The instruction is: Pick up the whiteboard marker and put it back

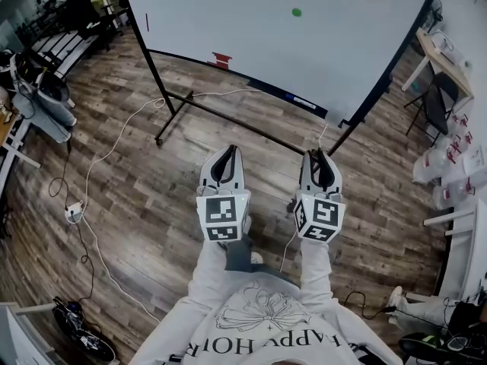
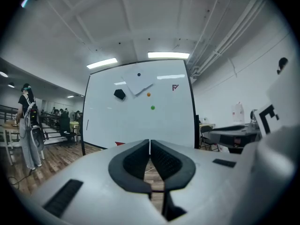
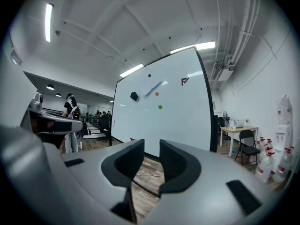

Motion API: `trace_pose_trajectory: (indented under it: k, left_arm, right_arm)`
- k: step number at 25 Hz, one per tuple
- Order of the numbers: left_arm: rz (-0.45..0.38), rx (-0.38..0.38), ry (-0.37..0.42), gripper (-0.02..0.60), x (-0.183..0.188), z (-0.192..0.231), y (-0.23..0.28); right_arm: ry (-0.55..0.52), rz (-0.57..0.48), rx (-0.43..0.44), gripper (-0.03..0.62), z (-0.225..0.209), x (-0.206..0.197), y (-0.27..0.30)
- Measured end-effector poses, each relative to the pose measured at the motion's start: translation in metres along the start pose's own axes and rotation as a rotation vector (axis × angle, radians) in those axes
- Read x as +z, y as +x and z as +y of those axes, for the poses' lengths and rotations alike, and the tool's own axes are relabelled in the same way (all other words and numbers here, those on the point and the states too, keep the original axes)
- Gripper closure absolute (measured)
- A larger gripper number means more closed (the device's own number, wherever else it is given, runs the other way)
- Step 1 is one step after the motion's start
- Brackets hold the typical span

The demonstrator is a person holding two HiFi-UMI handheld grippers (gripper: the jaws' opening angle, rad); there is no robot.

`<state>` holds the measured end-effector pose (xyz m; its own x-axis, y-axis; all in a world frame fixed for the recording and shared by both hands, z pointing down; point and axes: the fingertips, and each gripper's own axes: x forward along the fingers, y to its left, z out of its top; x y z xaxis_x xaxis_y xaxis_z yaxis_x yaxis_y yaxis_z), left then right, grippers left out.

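A whiteboard [image 1: 304, 36] on a black wheeled stand faces me across the wooden floor. A thin dark stick [image 1: 147, 23], perhaps the marker, hangs near the board's left edge; it also shows in the left gripper view [image 2: 87, 124]. Something small and red [image 1: 221, 59] sits at the board's lower edge. I hold both grippers level in front of my chest, well short of the board. The left gripper [image 1: 227, 152] [image 2: 150, 142] has its jaws together with nothing between them. The right gripper [image 1: 320, 155] [image 3: 152, 144] shows a clear gap between its jaws, which hold nothing.
A black eraser [image 2: 119, 93], a paper sheet [image 2: 138, 84] and green [image 1: 297, 11] and orange magnets are on the board. White and black cables with a power strip [image 1: 74, 213] trail over the floor at left. A table with a chair [image 1: 437, 90] and bottles [image 1: 456, 158] stand right. A person [image 2: 28, 125] stands far left.
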<state>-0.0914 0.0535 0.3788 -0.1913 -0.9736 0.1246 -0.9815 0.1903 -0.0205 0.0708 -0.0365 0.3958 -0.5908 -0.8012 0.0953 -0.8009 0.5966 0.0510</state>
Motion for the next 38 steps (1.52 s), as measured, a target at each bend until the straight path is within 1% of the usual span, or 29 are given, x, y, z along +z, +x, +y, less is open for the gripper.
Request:
trace_pose_trajectory:
  k: [5,11,16,23,25,27,33,38]
  left_arm:
    - [0.012,-0.024,-0.005,0.572,-0.006,0.009,0.057]
    - [0.011,-0.074,0.005,0.572,0.000,0.021,0.138]
    - [0.022,-0.101,0.005,0.572,0.005,0.038,0.200]
    - [0.044,-0.117,0.003,0.572,0.004,0.064,0.266]
    - [0.054,-0.117,-0.001,0.572,0.001,0.071,0.279]
    - [0.066,-0.120,-0.004,0.572,-0.004,0.077,0.290]
    - [0.116,-0.107,-0.022,0.572,-0.026,0.096,0.310]
    - [0.158,-0.090,-0.039,0.572,-0.043,0.099,0.320]
  right_arm:
    - [-0.005,0.020,-0.016,0.505,-0.013,-0.009,0.049]
    - [-0.017,0.032,-0.049,0.503,-0.033,-0.007,0.125]
    - [-0.032,0.054,-0.073,0.494,-0.045,-0.005,0.186]
    - [-0.079,0.111,-0.082,0.488,-0.050,-0.014,0.255]
    - [-0.112,0.141,-0.074,0.485,-0.050,-0.020,0.271]
    - [-0.170,0.181,-0.061,0.484,-0.050,-0.029,0.284]
    - [-0.358,0.345,0.012,0.474,-0.052,-0.061,0.316]
    - [-0.511,0.456,0.085,0.473,-0.060,-0.091,0.339]
